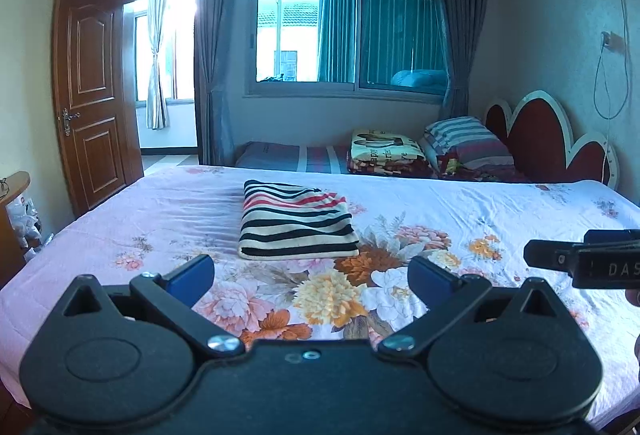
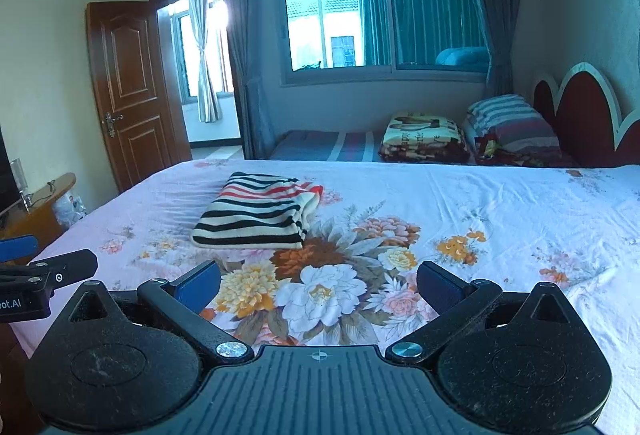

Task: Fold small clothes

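The striped garment sits folded into a compact rectangle on the floral bedsheet, black, cream and red bands running across it, its thick folded edge facing the near side and a rounded, doubled edge showing on its right in the right wrist view, and it looks done, neat and flat, nothing trailing out! Both tools hang back from it over the near part of the bed: the left gripper has its blue pads spread wide with nothing between them, only the big printed flowers showing through the gap, and the right gripper is just the same, jaws apart and empty, well short of the cloth. Each one peeks into the other's view at the edge of the frame, so they float side by side. My read is that this fold is finished and we are between pieces; no other loose small garment shows on the sheet here, so the next move calls for finding one and laying it flat, or else sliding this bundle aside by its thick near edge. Farther back, a folded blanket and a striped pillow rest by the red headboard, under the window
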A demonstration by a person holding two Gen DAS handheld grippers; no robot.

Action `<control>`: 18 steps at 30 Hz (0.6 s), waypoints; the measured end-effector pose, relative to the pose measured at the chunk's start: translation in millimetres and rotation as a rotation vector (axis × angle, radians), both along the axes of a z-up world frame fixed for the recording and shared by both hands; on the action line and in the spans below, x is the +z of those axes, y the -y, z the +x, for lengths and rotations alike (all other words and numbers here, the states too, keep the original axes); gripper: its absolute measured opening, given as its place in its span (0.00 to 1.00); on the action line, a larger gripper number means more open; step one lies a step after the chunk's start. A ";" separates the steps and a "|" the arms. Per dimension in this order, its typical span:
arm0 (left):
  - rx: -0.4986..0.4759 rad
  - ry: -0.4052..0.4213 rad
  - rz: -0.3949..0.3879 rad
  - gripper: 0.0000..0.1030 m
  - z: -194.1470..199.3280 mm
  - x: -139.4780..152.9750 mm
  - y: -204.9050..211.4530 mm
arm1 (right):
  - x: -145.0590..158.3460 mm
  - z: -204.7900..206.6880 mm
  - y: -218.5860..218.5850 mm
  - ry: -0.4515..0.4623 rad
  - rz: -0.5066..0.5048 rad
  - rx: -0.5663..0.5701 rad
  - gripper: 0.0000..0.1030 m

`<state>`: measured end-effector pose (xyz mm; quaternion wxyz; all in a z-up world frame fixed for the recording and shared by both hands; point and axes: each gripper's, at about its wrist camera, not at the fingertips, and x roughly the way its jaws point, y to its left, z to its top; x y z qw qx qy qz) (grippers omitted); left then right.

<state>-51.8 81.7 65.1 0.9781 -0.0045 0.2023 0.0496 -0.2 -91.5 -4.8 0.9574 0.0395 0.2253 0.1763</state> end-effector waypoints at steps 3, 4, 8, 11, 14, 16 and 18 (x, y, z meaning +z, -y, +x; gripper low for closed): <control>-0.001 0.003 0.000 0.99 -0.6 0.0 -0.2 | 0.1 -1.1 0.5 0.001 -0.009 0.001 1.00; -0.002 0.004 0.001 0.99 -1.4 0.2 -0.4 | -0.2 -2.1 0.7 0.002 -0.013 -0.001 1.00; -0.012 0.008 0.004 0.99 -2.9 2.1 -1.9 | -0.2 -4.0 2.9 0.002 -0.018 -0.004 1.00; -0.017 0.013 0.004 0.99 -3.3 3.6 -1.8 | 0.6 -4.2 4.1 0.007 -0.019 -0.007 1.00; -0.021 0.014 0.005 0.99 -3.4 4.2 -1.8 | 1.7 -4.1 5.0 0.011 -0.023 -0.012 1.00; -0.025 0.014 0.002 0.99 -3.0 4.7 -2.8 | 2.6 -4.1 5.9 0.013 -0.022 -0.012 1.00; -0.026 0.015 0.004 0.99 -2.9 5.5 -3.2 | 3.0 -4.6 6.2 0.013 -0.022 -0.014 1.00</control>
